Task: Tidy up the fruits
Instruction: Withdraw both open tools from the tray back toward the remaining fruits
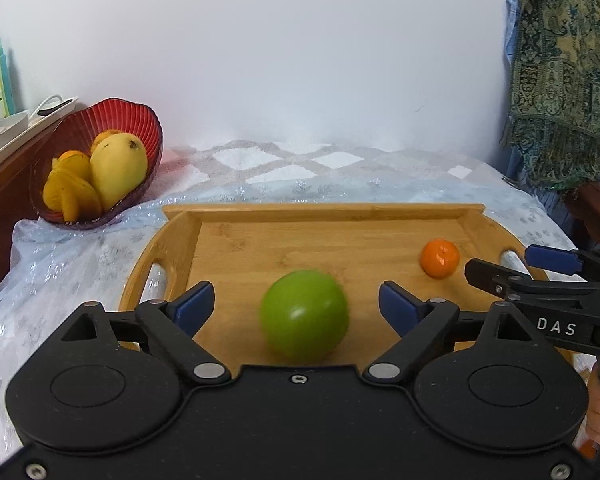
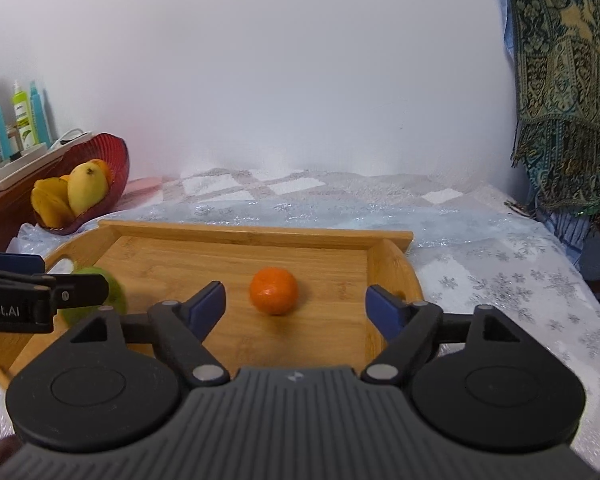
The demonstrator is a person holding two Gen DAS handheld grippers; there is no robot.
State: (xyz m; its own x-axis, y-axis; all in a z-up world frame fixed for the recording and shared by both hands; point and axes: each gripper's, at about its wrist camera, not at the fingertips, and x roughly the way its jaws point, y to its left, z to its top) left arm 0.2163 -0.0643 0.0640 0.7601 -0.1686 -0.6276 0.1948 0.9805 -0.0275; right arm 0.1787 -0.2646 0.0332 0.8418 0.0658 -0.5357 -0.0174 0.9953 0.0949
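A green apple (image 1: 304, 316) lies on the wooden tray (image 1: 320, 210), slightly blurred. My left gripper (image 1: 296, 300) is open, a blue pad on each side of the apple with a gap on both sides. A small orange (image 2: 274, 290) sits further right on the same tray (image 2: 260, 236), just beyond the open right gripper (image 2: 296, 298), untouched by its pads. Each gripper shows in the other's view: the right gripper (image 1: 498, 261) beside the orange (image 1: 440, 258), the left gripper (image 2: 72, 274) partly hiding the apple (image 2: 118, 298).
A red bowl (image 1: 140, 120) at the back left holds a yellow mango (image 1: 118, 168) and orange-yellow fruits. Bottles (image 2: 22, 116) stand on a white tray on the wooden cabinet at left. A patterned cloth (image 1: 564, 80) hangs at right. A snowflake tablecloth (image 2: 500, 264) covers the table.
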